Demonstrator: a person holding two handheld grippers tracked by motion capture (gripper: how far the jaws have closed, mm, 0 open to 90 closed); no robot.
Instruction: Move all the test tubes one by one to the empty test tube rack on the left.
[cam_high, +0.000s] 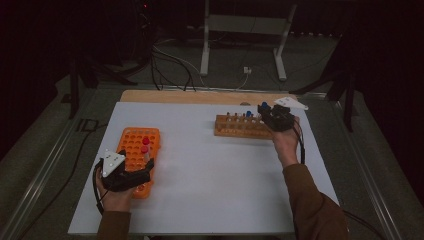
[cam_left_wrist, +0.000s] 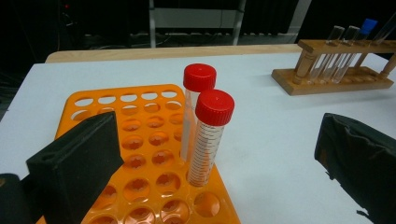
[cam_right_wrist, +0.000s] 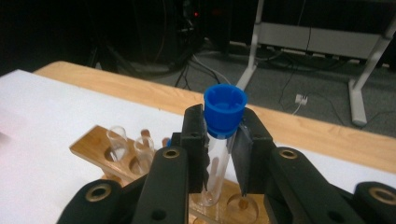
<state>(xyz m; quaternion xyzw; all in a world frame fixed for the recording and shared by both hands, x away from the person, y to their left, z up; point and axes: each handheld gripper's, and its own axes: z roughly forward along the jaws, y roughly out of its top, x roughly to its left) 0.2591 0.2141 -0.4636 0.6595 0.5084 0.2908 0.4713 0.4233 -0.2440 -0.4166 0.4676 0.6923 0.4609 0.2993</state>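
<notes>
Right gripper (cam_right_wrist: 219, 163): jaws closed on the blue-capped tube (cam_right_wrist: 219, 140), held upright just above the wooden rack (cam_right_wrist: 100, 142). Left gripper (cam_left_wrist: 210, 158): jaws wide apart, empty, over the orange rack (cam_left_wrist: 140, 135), well left of the wooden rack.

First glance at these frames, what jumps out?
The bright orange rack at the table's near left, with two red-capped tubes standing in it and the open left gripper resting over its near end. Next, the right gripper at the wooden rack on the far right, shut on a blue-capped tube just below its cap.
</notes>
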